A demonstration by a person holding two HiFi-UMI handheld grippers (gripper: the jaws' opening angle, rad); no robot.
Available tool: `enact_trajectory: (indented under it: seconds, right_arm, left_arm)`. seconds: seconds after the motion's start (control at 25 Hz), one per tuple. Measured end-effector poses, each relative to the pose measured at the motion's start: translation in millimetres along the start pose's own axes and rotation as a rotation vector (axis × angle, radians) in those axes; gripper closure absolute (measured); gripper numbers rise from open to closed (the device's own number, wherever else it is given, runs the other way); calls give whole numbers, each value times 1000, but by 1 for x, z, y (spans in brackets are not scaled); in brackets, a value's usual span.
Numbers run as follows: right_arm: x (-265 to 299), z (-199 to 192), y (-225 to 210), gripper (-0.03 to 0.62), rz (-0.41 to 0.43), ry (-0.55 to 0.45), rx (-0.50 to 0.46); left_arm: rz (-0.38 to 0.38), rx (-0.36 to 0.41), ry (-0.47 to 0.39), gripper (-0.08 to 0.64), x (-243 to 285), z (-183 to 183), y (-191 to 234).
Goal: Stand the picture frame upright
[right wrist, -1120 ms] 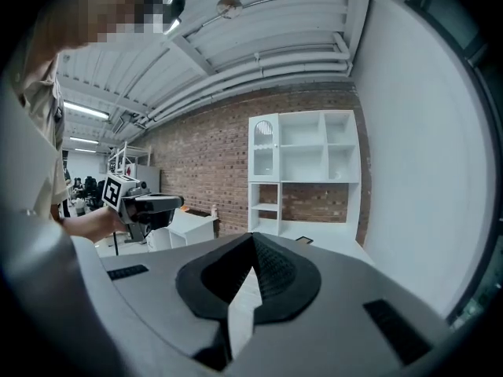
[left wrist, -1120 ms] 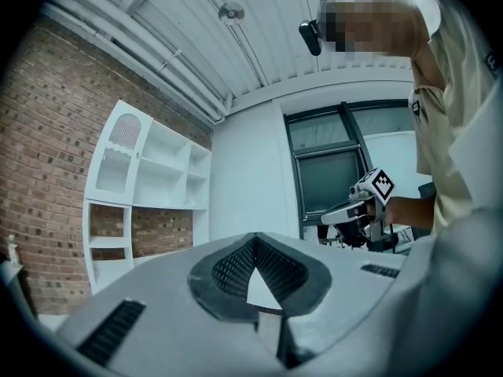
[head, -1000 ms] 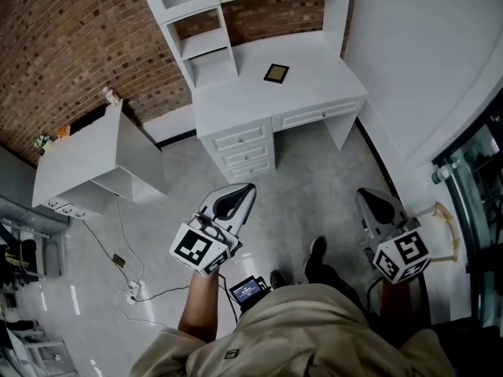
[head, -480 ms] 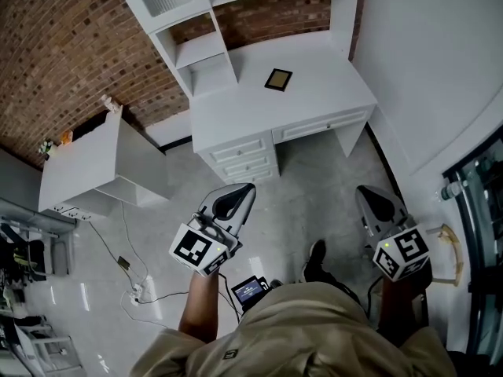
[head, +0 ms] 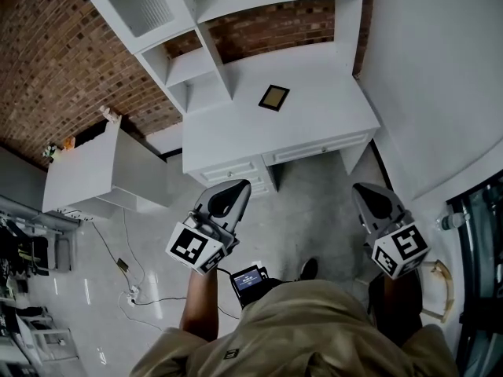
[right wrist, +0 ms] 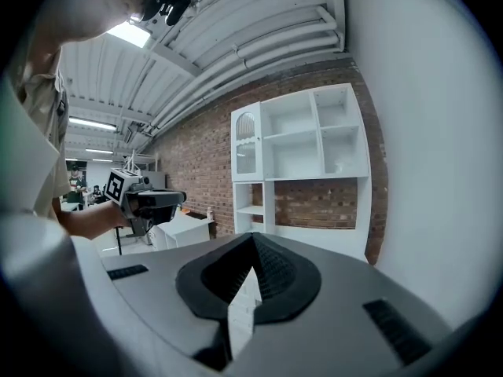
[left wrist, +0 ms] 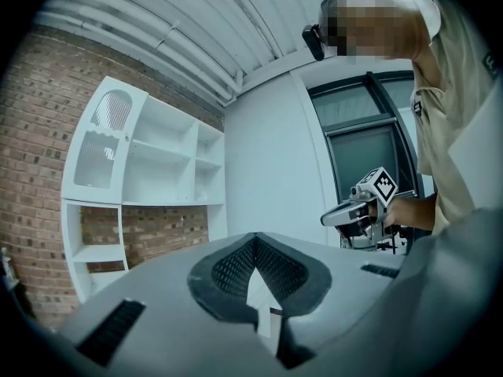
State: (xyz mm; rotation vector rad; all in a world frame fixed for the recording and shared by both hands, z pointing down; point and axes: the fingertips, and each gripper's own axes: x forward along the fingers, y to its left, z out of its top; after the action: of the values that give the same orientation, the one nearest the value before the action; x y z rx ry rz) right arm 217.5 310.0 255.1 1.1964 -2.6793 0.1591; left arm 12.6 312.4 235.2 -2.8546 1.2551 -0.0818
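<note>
- The frame (head: 274, 97) lay flat on the desk (head: 228, 136), towards its back.
- The left gripper (head: 238, 187) and right gripper (head: 360, 189) were over the floor in front of the desk, well apart from the frame.
- Both grippers' jaws were closed together, with nothing between them.

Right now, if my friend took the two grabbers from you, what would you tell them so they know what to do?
Left gripper: shut, nothing in it, held over the floor short of the desk.
Right gripper: shut and empty too, also short of the desk.
Picture frame: lies flat on the white desk top, to the right of the shelf unit, untouched.
Done: nothing on the frame yet.
Left: get to the desk, open a gripper, take the frame by an edge, probably steadying it with the other gripper, and stand it upright.
</note>
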Motion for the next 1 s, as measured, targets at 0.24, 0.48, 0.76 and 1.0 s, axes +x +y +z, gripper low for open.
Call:
enact_trajectory:
  seconds: [0.24, 0.48, 0.76, 1.0]
  right_arm:
    - [20, -5, -51, 589, 17, 4, 33]
    - [50, -14, -86, 589, 11, 20, 54]
    - [104, -9, -123, 589, -31, 43, 57]
    - [178, 4, -143, 589, -43, 50, 56]
  left_arm:
    - [8, 7, 42, 555, 49, -3, 14]
    - [-9, -5, 58, 555, 93, -17, 39]
    - [-45, -21, 38, 555, 145, -28, 97]
    - [-64, -36, 31, 555, 177, -38, 165]
